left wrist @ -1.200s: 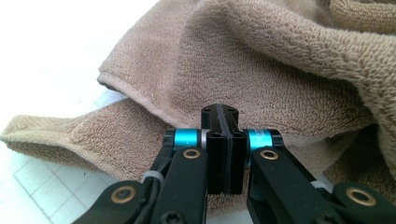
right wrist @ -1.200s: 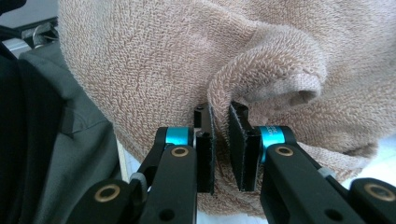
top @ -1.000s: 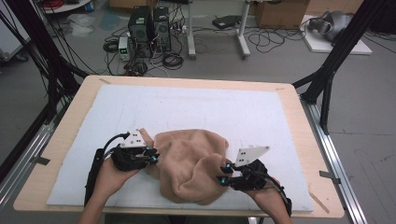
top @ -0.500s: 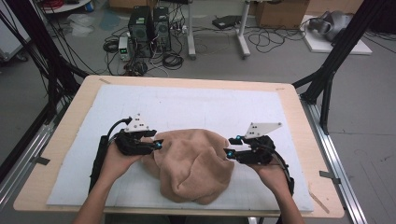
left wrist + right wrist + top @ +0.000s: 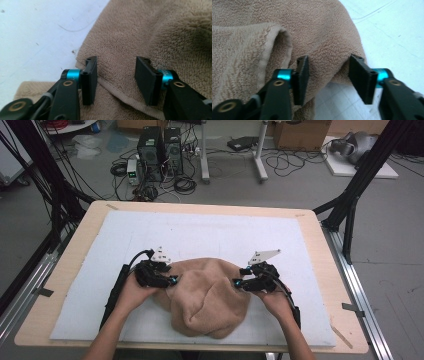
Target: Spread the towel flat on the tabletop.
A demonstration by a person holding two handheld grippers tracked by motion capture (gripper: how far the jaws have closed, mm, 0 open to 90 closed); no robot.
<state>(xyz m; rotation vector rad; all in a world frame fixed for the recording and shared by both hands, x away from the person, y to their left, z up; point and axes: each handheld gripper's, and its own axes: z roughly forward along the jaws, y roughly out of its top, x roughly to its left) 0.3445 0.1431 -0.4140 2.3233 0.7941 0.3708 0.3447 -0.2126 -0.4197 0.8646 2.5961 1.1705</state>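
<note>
Tan towel (image 5: 207, 300) lies bunched in a heap on the white mat (image 5: 210, 232), toward the near edge of the wooden table (image 5: 65, 270), roughly 6 o'clock from mat centre. Left gripper (image 5: 172, 280) sits at the heap's 9 o'clock side, right gripper (image 5: 235, 283) at its 3 o'clock side, both pointing inward at the cloth. Left gripper view: left gripper (image 5: 116, 80) jaws apart, having just opened wider, w/ the towel's hemmed edge (image 5: 117, 93) running across the gap below them; pads aren't pressing on it, fabric (image 5: 155, 32) spreads up to 1 o'clock, bare mat (image 5: 37, 32) at 10 o'clock. Right gripper view: right gripper (image 5: 329, 78) jaws also apart after just opening, a fold of towel (image 5: 324, 50) bulging btwn them but not pinched; a rolled hem (image 5: 274, 47) rises at 10 o'clock, mat (image 5: 392, 35) shows at 2 o'clock and under the gap at 6 o'clock. Each gripper is held by a hand (image 5: 131, 292), forearms entering from the near edge.
</note>
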